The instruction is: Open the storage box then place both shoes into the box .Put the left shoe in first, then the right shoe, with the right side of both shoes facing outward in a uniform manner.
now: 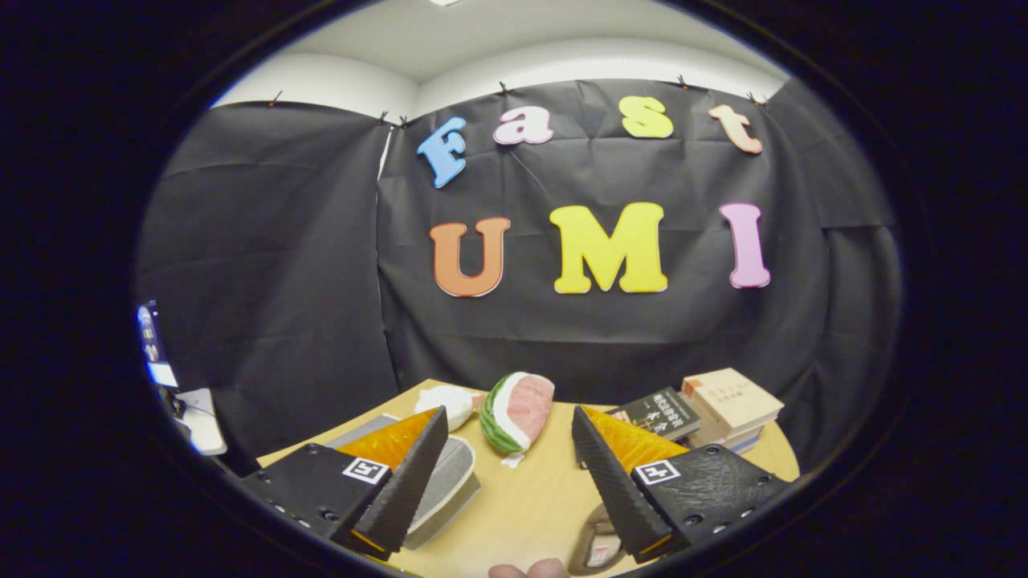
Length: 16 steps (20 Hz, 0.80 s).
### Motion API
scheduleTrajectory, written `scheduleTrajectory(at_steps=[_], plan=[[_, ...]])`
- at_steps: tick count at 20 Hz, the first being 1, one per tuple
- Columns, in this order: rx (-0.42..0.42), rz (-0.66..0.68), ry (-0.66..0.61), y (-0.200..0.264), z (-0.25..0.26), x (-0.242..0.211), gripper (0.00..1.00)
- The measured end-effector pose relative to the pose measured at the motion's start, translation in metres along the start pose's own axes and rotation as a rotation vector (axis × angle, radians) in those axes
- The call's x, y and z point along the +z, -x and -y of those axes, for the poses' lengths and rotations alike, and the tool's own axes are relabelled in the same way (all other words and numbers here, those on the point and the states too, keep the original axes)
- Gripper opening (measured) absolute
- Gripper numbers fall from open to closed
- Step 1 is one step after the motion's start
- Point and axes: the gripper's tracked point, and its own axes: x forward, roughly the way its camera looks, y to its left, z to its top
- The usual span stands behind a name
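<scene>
My gripper [507, 413] is open and held above a light wooden table [530, 498], with nothing between the fingers. A grey flat thing with a pale rim [454, 482], maybe a shoe or the box, lies on the table half hidden behind the left finger [405, 482]. Low down by the right finger [610, 482], a greyish thing with a label [598, 547] peeks out; I cannot tell what it is. A watermelon-slice soft thing [518, 409] stands just ahead of the fingers, between their tips.
A white rounded thing [446, 404] sits left of the watermelon slice. A dark book [662, 412] and a stack of pale books [731, 405] lie beyond the right finger near the table's far edge. A person's fingertips [526, 570] show below the fingers. Black cloth walls close the booth.
</scene>
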Motion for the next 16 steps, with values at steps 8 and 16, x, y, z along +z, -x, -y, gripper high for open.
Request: scheduleTrajectory(at_steps=[8,16], plan=[[0.118,-0.128,-0.119,-0.035,-0.048,-0.086,0.95],[0.139,-0.241,-0.268,-0.068,-0.093,-0.158,0.96]])
